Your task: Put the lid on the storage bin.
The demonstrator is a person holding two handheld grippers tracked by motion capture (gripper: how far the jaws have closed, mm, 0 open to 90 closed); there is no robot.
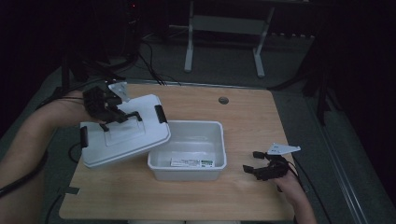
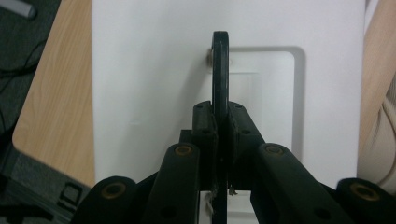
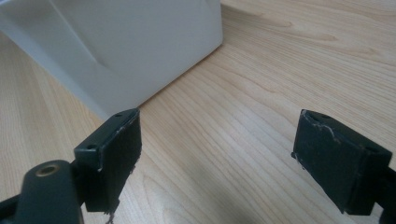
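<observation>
A white lid (image 1: 126,135) with black side clips hangs tilted over the table's left part, its right edge near the open white box (image 1: 223,144). My left gripper (image 1: 114,116) is shut on the lid's black handle (image 1: 132,115). In the left gripper view the jaws (image 2: 220,123) pinch the thin upright handle (image 2: 220,65) above the lid (image 2: 149,84). A printed label (image 1: 192,162) lies in the box. My right gripper (image 1: 251,161) rests open on the table to the right of the box. Nothing is between its jaws (image 3: 217,149), and the box's wall (image 3: 130,42) stands just ahead.
The wooden table (image 1: 243,112) has a round cable hole (image 1: 223,100) near its far edge. Cables trail on the floor at the left. A white frame's legs (image 1: 189,46) stand beyond the table. A light sleeve (image 2: 378,140) shows at the right of the left gripper view.
</observation>
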